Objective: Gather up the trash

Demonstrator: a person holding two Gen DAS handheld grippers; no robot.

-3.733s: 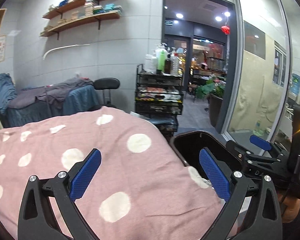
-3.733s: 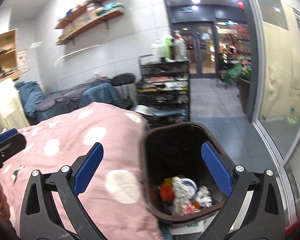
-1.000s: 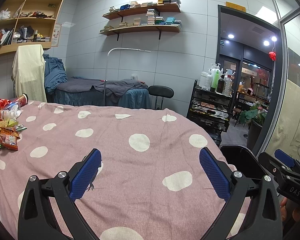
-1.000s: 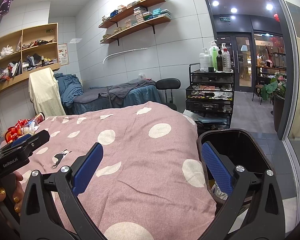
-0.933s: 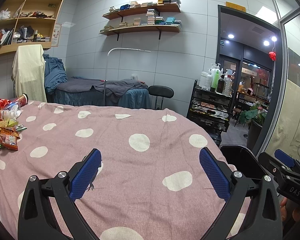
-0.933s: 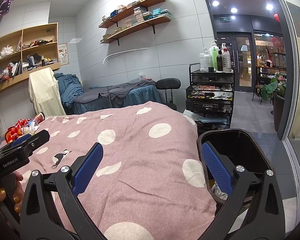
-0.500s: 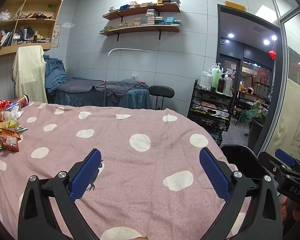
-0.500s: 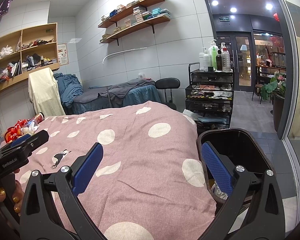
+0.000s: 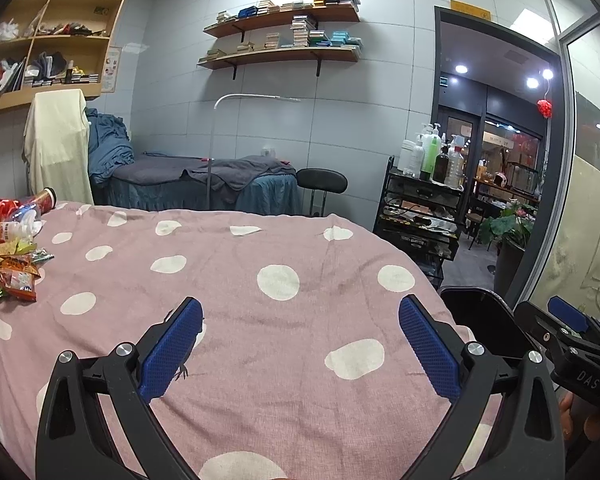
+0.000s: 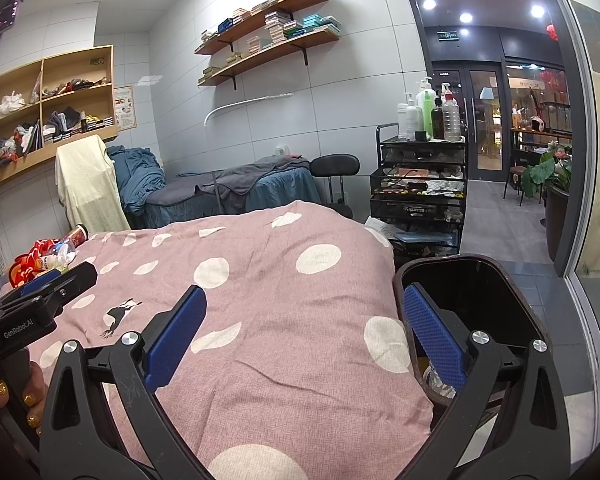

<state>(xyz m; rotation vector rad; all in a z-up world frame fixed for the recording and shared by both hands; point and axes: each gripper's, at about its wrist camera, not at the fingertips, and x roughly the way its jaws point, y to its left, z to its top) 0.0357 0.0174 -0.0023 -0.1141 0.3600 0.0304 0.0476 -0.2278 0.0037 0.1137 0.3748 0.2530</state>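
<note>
Crumpled foil inside the dark plastic bin [image 10: 480, 276] shows only from the right gripper [image 10: 302, 330]; its bottom stays hidden. Both it and the left gripper [image 9: 300, 344] gape wide, empty, over the pink polka-dot blanket [image 9: 260, 280].

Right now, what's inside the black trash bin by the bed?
In the right wrist view, the black trash bin shows only a bit of crumpled, pale trash low on its near side. The right gripper, open, and the pink polka-dot bedspread cover the rest of the bottom.

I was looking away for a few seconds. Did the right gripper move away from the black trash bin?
Yes. The right gripper has pulled up and back: the trash bin was right under it, showing its trash; now it sits lower right beside the polka-dot blanket.
</note>
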